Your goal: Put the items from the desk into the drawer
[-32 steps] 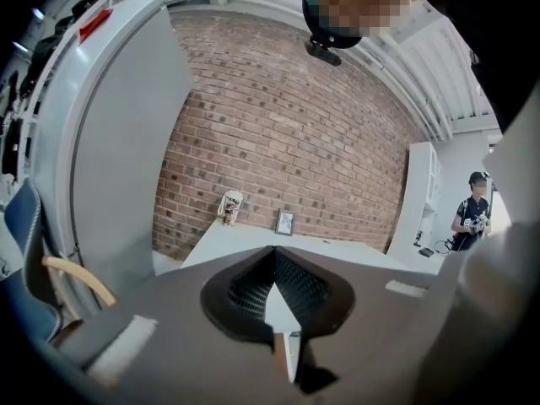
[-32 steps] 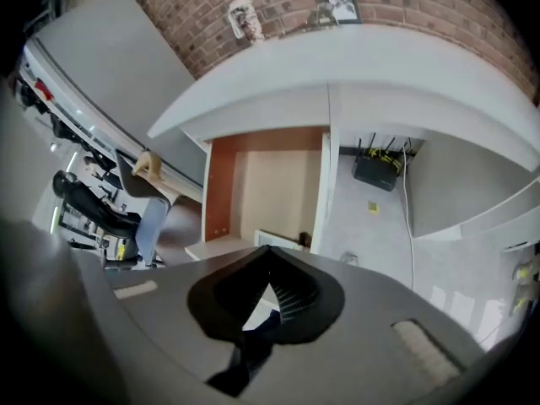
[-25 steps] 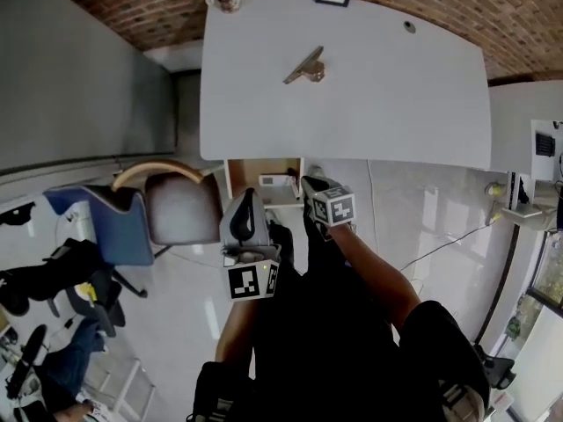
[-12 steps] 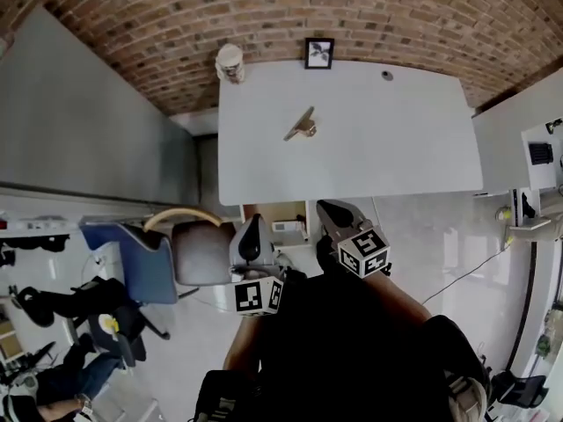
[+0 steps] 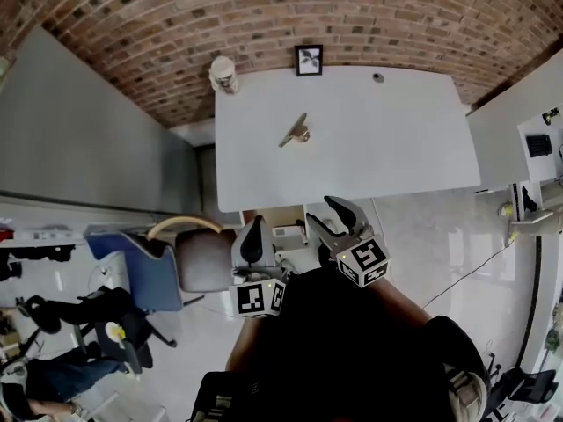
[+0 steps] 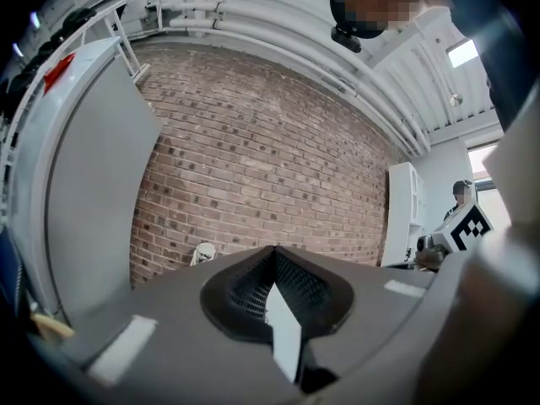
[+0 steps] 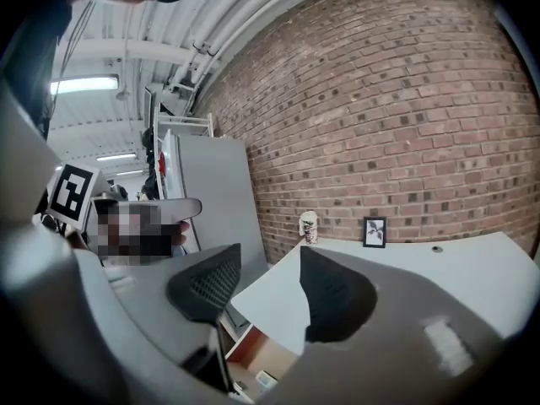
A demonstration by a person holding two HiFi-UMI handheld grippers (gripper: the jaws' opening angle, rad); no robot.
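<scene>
On the white desk (image 5: 396, 148) lie a brown clip-like item (image 5: 295, 133), a pale cup (image 5: 223, 74) at the back left corner, and a small picture frame (image 5: 308, 60) against the wall. Below the desk's front edge the wooden drawer (image 5: 264, 218) stands open with a white item (image 5: 284, 230) inside. My left gripper (image 5: 255, 223) is shut and empty, near the drawer's left side. My right gripper (image 5: 322, 211) is open and empty, just right of the drawer. The right gripper view shows the open drawer (image 7: 253, 354), the cup (image 7: 309, 226) and the frame (image 7: 374, 231) past the right gripper (image 7: 268, 256).
A brick wall (image 5: 264, 16) runs behind the desk, and a grey partition (image 5: 88, 130) stands to its left. A chair (image 5: 189, 258) with a blue seat beside it sits left of the drawer. A white shelf unit (image 5: 537, 148) stands at the right. A small grommet (image 5: 377, 77) marks the desk's back.
My right gripper has drawn back from the drawer mouth toward me, and its jaws now show apart. The head view has pulled back, so the whole desk and wall show.
</scene>
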